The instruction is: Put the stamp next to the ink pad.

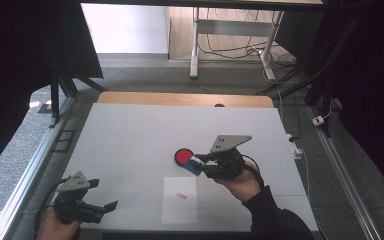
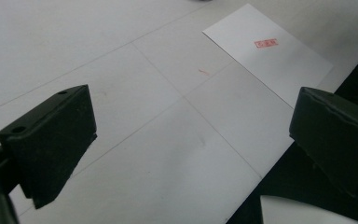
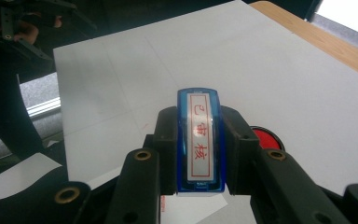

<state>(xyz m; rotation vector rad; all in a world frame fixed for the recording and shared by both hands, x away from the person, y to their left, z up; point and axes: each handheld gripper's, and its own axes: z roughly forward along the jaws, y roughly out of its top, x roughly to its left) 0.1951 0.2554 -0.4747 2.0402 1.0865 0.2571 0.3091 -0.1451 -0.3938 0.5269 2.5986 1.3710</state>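
The left tool (image 1: 106, 206) hangs over the near left corner of the desk (image 1: 130, 130), held in the person's left hand (image 1: 55, 225). Its jaws stand wide apart with nothing between them; in the left gripper view they frame only bare white desk surface, and the near edge of the desk runs just beside the right-hand jaw.

Further right, near the middle of the near edge, a white sheet of paper (image 1: 180, 200) lies flat on the desk. It carries a small red stamped mark (image 1: 181, 196), which the left gripper view also shows on the sheet (image 2: 266, 43).

Just beyond the far edge of the paper, toward the centre of the desk, sits a round red ink pad (image 1: 183, 157) in a dark rim.

Right of that, the right tool (image 1: 198, 165) is held in the person's right hand (image 1: 242, 182), above the desk just past the paper's far right corner. Its jaws are clamped on a blue stamp (image 1: 195, 165), one jaw on each long side. In the right gripper view the stamp (image 3: 200, 140) points away from the camera, its top label white with a red border and red characters. The stamp's tip is beside the ink pad (image 3: 264, 137); whether they touch cannot be told.
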